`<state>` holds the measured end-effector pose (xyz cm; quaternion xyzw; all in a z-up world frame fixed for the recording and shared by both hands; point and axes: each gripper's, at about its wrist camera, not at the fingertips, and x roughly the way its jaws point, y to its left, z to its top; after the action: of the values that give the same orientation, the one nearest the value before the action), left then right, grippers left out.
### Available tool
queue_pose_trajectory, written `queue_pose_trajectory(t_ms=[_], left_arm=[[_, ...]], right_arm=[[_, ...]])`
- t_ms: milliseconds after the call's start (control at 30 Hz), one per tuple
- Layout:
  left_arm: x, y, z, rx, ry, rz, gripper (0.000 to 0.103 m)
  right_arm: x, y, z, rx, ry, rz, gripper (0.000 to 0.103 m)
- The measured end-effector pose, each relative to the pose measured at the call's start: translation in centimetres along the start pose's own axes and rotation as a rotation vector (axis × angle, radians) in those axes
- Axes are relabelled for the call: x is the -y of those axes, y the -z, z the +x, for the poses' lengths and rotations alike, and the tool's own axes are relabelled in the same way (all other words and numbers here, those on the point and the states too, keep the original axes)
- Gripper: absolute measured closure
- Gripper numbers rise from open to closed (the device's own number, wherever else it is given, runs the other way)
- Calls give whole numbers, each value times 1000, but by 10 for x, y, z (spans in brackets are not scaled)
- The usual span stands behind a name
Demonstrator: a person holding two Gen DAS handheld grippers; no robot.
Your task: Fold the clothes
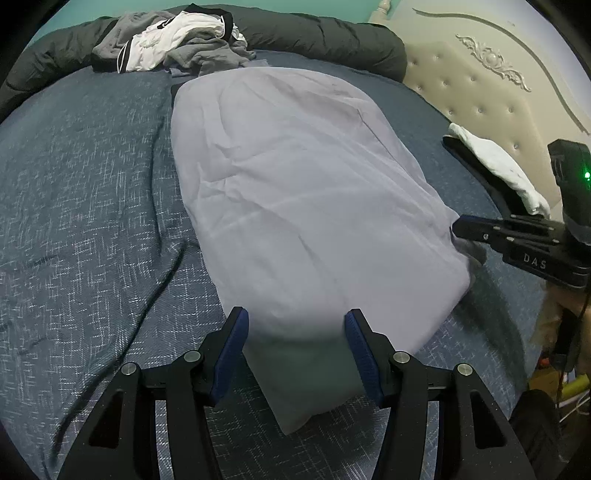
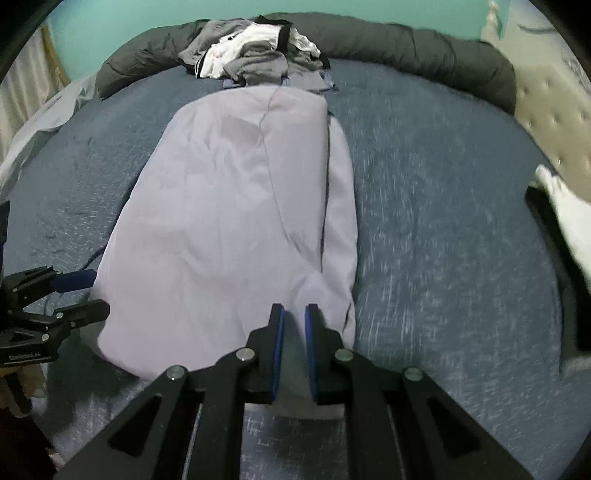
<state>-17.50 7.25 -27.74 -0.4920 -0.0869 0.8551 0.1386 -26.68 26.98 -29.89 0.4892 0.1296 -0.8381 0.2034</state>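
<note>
**Lavender garment lying in a long strip, both grippers at its near hem**

While the lavender garment [image 1: 295, 192] lies lengthwise down the middle of the blue bedspread [image 1: 92, 221], folded into a long narrow strip, both tools work at its near end. On the left, the left gripper [image 1: 295, 354] stands spread wide with the near hem between its fingers, not clamped on it. To its right, the right gripper [image 2: 294, 343] has its pads drawn nearly together over the hem's right corner; whether cloth is actually pinched there I cannot tell, since the gap looks shadowed.

The main risk, as I judge it, is an uneven lift: if one side takes hold and the other does not, the strip would skew and the overlapping right-hand layer [image 2: 338, 206] could slide open. The thin, wrinkled fabric may also slip from a shallow pinch.

Around it, a heap of unfolded clothes [image 1: 177, 40] sits at the far end, touching the garment's far edge, against a dark rolled duvet [image 1: 314, 33]; a fold carried too far would land on that pile. At the far right, a white folded item [image 1: 498, 166] rests near the headboard [image 1: 480, 85], well apart.
</note>
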Motion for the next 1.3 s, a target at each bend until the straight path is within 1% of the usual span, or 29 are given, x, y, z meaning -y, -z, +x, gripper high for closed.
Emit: queue_pose_trajectory(t_ms=[67, 267, 333, 400, 500, 600, 667, 700, 800, 933, 967, 1067, 1300], left_arm=[[0, 0, 0, -2, -1, -1, 44], [0, -4, 1, -3, 1, -5, 44], [-1, -10, -4, 15, 10, -14, 44], [-4, -17, -10, 37, 16, -19, 44], [-4, -27, -13, 58, 13, -3, 44], [-5, -36, -4, 60, -4, 15, 44], [-5, -38, 2, 56, -12, 19, 44], [-5, -39, 5, 54, -16, 21, 44], [-11, -44, 15, 29, -8, 22, 44], [-15, -41, 32, -5, -2, 12, 44], [-14, -40, 35, -14, -7, 20, 44], [-15, -42, 38, -25, -5, 24, 44], [-31, -62, 14, 44, 2, -21, 44]], right_arm=[[-2, -4, 5, -5, 7, -12, 94], [-3, 4, 27, -43, 12, -23, 94], [-2, 8, 34, -68, -4, -20, 94], [2, 7, 30, -67, -21, -2, 94], [10, -5, 12, -12, -32, 35, 94], [15, -25, -5, 55, -55, 63, 94], [11, -39, -7, 72, -67, 58, 94], [6, -40, -7, 72, -77, 53, 94], [-9, -31, 4, 38, -85, 28, 94], [-13, -36, 51, -50, -104, 27, 94], [-12, -38, 55, -56, -108, 28, 94], [-8, -55, 45, -20, -114, 26, 94], [0, -96, 25, 57, -128, 19, 94]])
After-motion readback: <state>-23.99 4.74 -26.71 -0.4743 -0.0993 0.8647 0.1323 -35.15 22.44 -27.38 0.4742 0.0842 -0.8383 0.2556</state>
